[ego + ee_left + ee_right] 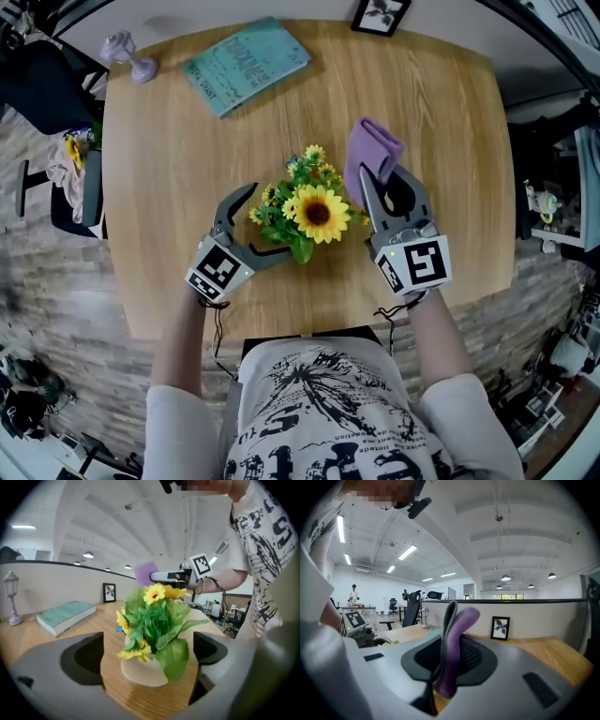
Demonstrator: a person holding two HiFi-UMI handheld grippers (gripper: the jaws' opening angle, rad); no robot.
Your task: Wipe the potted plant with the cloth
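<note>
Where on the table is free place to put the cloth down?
Bare wood lies on the left of the table, between the book and the left gripper, and on the right, from the cloth out to the edge. The middle is crowded: the plant stands there between the left gripper and the right gripper.

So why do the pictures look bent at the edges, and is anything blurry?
Head view: the wide lens bows the edges of the table. Left gripper view: dark round border, the close potted plant slightly soft. Right gripper view: same border; the cloth is clear, the ceiling lights glare.
</note>
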